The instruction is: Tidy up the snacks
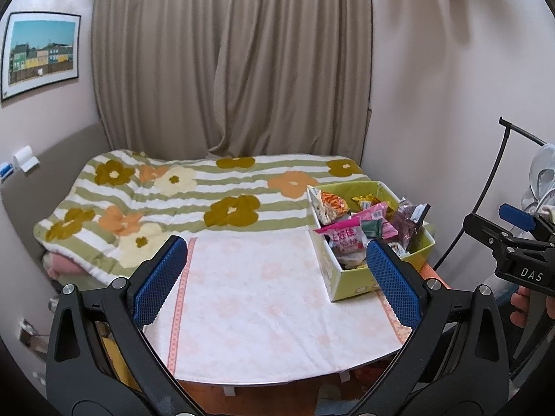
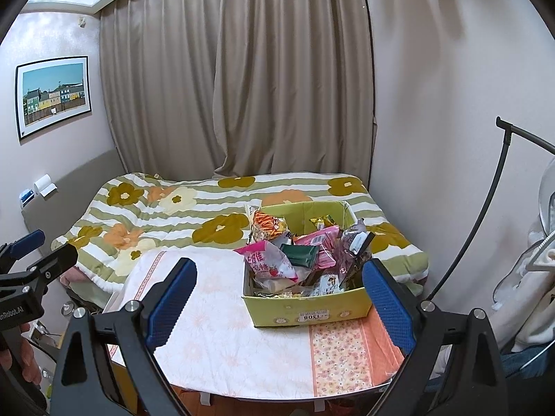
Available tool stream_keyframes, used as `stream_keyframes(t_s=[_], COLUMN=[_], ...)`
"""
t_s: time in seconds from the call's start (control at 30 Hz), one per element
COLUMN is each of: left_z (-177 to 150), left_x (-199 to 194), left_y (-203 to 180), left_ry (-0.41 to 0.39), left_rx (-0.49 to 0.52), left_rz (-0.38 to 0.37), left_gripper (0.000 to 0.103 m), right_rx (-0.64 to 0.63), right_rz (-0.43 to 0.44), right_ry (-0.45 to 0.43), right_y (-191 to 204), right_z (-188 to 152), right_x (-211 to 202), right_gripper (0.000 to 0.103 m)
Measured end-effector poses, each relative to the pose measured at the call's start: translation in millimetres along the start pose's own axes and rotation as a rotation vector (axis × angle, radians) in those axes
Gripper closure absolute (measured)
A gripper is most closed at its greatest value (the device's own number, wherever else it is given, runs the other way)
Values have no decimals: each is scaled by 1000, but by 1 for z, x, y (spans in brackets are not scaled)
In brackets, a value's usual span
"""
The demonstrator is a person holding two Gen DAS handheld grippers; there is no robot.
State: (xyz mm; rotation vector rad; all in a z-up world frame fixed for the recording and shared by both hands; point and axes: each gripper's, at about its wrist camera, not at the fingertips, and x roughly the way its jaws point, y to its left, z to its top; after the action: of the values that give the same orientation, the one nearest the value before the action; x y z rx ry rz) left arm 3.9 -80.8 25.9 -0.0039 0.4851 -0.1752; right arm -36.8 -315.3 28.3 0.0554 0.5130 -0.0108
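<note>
Sitting on the far right part of a small table point(image 2: 225, 364) draped in a pale floral cloth point(image 1: 260, 312), a green cardboard box point(image 2: 305, 312) brims with snack packets point(image 2: 270, 263), among them a pink bag, an orange one and a dark green pouch. Both grippers hover above the table's near edge with blue-padded fingers spread wide and nothing between them, touching nothing: the left gripper point(image 1: 277, 277) left of the box, the right gripper point(image 2: 281, 301) framing it. Beyond the table lies a bed point(image 1: 173, 201) under a green-striped flowered blanket, backed by beige curtains point(image 2: 242, 86), with a framed picture point(image 2: 53, 95) on the left wall.
</note>
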Motion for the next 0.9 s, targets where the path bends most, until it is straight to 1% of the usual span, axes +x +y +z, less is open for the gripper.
stream_keyframes(t_s=[0.13,0.9], left_z=[-2,-5], left_x=[4,3], left_y=[2,6], left_ry=[10,15], left_rx=[-10,-19], left_rz=[-11,-4], left_gripper=[1,1], right_rx=[1,1], right_rz=[-5,-7], right_ry=[-1,0], right_y=[-1,0], right_z=[1,1], right_x=[2,3], right_gripper=[8,8])
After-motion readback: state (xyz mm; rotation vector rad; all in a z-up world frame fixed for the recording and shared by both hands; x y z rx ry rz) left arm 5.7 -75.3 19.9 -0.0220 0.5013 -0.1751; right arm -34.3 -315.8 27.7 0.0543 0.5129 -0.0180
